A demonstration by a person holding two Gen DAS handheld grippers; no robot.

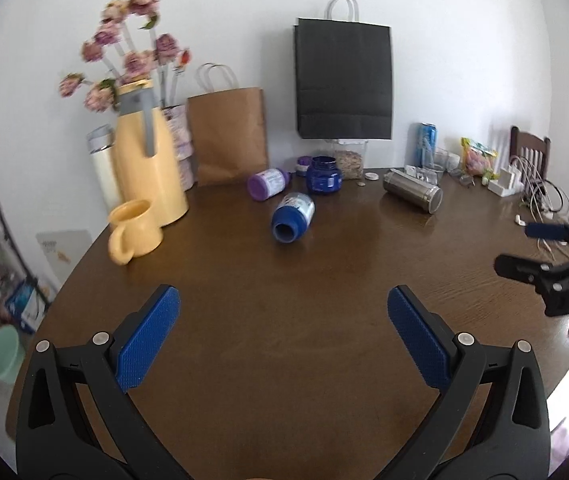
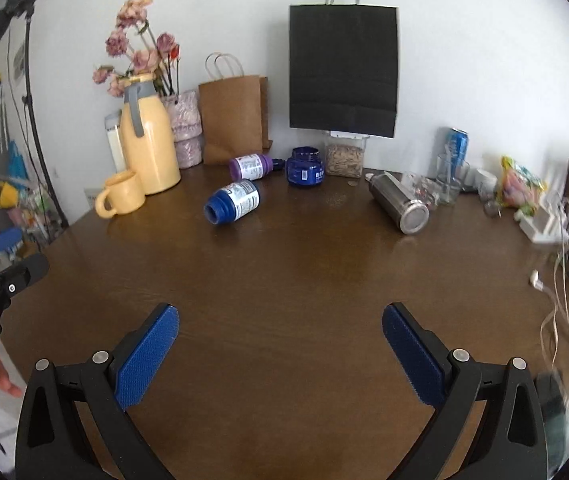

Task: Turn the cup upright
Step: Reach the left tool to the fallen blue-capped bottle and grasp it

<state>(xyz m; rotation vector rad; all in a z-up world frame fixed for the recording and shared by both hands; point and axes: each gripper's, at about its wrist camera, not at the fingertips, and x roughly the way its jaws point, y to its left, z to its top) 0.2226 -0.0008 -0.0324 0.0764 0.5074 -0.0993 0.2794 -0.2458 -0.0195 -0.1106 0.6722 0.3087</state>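
A steel cup (image 1: 413,191) lies on its side on the brown table (image 1: 284,280), at the far right, with its flat end toward me. It also shows in the right wrist view (image 2: 399,203). My left gripper (image 1: 283,320) is open and empty, low over the near table. My right gripper (image 2: 280,332) is open and empty too, well short of the cup. The right gripper also shows at the right edge of the left wrist view (image 1: 524,248).
A yellow mug (image 1: 132,232) and yellow jug (image 1: 148,168) stand far left. A blue bottle (image 1: 293,218) and a purple bottle (image 1: 267,184) lie mid-table. A blue jar (image 1: 323,175), paper bags, a can (image 2: 455,150), glasses and cables (image 2: 564,280) line the back and right.
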